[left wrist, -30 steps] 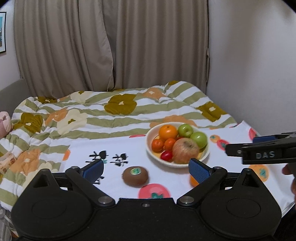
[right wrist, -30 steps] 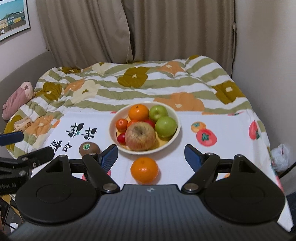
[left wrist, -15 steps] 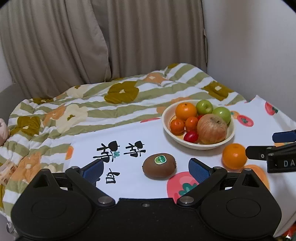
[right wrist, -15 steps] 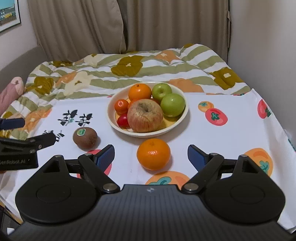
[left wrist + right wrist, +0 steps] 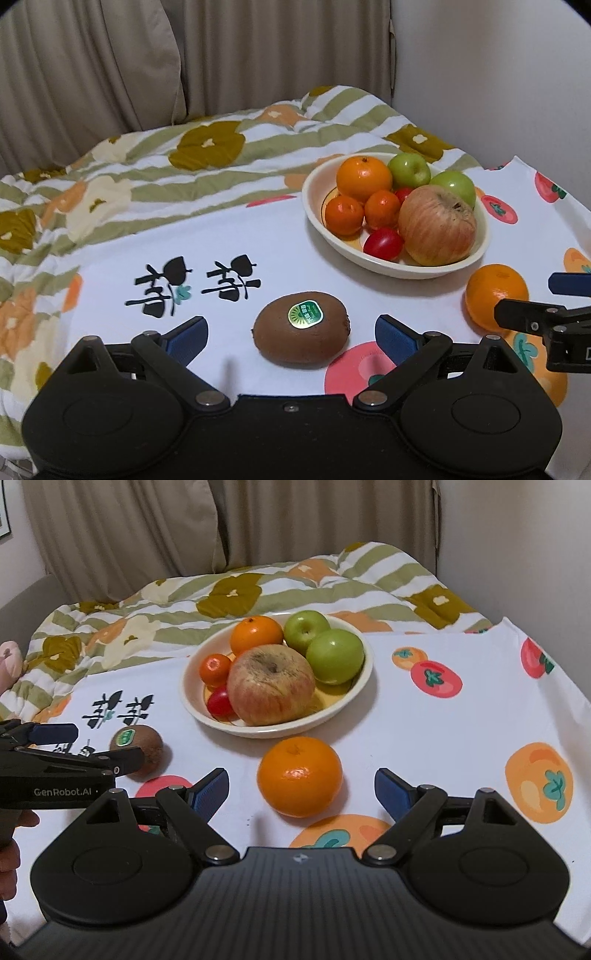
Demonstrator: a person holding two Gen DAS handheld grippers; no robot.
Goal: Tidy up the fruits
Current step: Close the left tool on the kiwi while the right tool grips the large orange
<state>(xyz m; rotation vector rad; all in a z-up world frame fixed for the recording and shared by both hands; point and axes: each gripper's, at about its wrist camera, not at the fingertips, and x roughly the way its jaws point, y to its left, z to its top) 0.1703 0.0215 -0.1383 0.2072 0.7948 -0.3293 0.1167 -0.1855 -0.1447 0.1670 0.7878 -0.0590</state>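
The left hand-held gripper [image 5: 290, 338] stands wide open and empty, and the kiwi [image 5: 301, 328] lies straight ahead of it, centred between the blue pads, not touched, its long axis running across the gap from pad to pad. The right hand-held gripper [image 5: 301, 788] is open too – its jaws have just been opening – and the loose orange [image 5: 299, 776] sits dead ahead between them, not pinched. So each hand has its own fruit: left nearer the kiwi, right nearer the orange.

Both fruits rest on the printed cloth [image 5: 443, 720], near the bowl [image 5: 354, 698], which lies beyond them.

By my count: one kiwi and one orange outside – in the bowl one big orange, two small orange fruits, two green apples, one red apple, and one red tomato plainly, perhaps a second half hidden.
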